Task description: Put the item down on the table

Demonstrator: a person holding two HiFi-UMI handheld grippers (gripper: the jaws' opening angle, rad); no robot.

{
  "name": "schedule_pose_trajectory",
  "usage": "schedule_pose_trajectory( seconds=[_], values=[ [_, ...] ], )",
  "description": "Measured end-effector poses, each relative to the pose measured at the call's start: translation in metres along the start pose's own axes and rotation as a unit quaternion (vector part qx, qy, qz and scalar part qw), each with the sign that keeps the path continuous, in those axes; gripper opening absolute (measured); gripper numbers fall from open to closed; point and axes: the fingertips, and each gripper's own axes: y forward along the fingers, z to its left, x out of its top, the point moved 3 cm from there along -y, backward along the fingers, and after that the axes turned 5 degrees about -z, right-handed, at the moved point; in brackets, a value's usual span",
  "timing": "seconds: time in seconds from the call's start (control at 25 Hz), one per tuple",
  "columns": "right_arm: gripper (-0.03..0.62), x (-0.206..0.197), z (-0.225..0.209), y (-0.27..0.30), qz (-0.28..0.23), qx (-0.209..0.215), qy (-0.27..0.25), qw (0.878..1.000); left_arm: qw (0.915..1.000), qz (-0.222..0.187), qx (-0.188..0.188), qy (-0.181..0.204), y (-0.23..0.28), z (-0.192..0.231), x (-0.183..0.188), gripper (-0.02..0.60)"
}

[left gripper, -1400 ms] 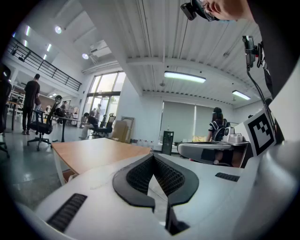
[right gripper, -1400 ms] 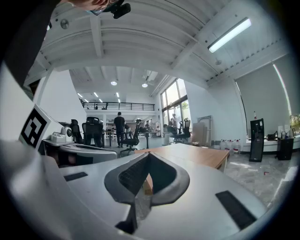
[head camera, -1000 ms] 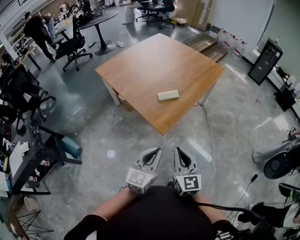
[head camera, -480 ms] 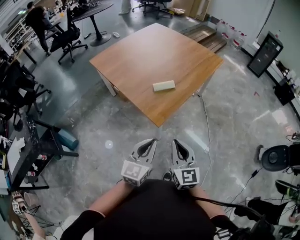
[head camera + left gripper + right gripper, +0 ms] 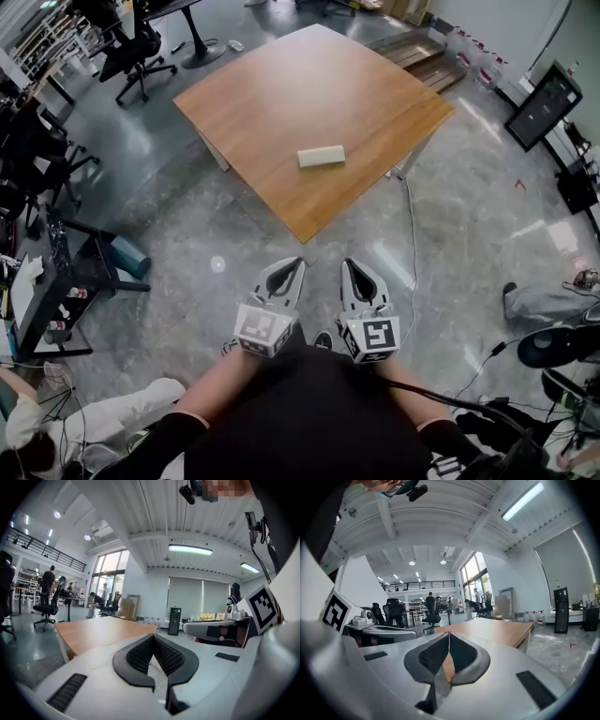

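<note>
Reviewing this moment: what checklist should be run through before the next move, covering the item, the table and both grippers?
1. Pale rectangular block lies flat on the square wooden table, away from its edges: ok.
2. Left gripper has its jaws together, with nothing between them: ok.
3. Right gripper has its jaws together, with nothing between them: ok.
4. Both grippers are held short of the table, over the grey floor: ok.
5. White cable on the floor by the table's near corner stays out of the walking path: cannot tell.
</note>
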Motion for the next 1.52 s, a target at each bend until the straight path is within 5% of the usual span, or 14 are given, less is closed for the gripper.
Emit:
schedule_pose_trajectory(
  seconds=[0.56, 1.0, 1.28, 1.52],
  values=[
    [0.015, 0.012, -0.046, 0.122, -0.001, -0.046, -0.028, 0.999, 0.9988, 0.005, -0.041, -0.027, 0.099, 0.092, 0.005, 0.003],
    [0.015, -0.025, -0.072, 0.23, 0.045, -0.06, -0.035, 0.997, 0.9974, 0.027, -0.061, -0.027, 0.167, 0.181, -0.011, 0.003],
    [0.015, -0.054, -0.111, 0.291, 0.097, -0.025, -0.058, 0.993, 0.9974, 0.048, -0.045, -0.03, 0.214, 0.212, -0.026, 0.003],
    [0.016, -0.088, -0.145, 0.343, 0.146, 0.054, -0.088, 0.984, 0.9977, 0.061, -0.005, -0.027, 0.26, 0.223, -0.031, 0.003]
  ],
)
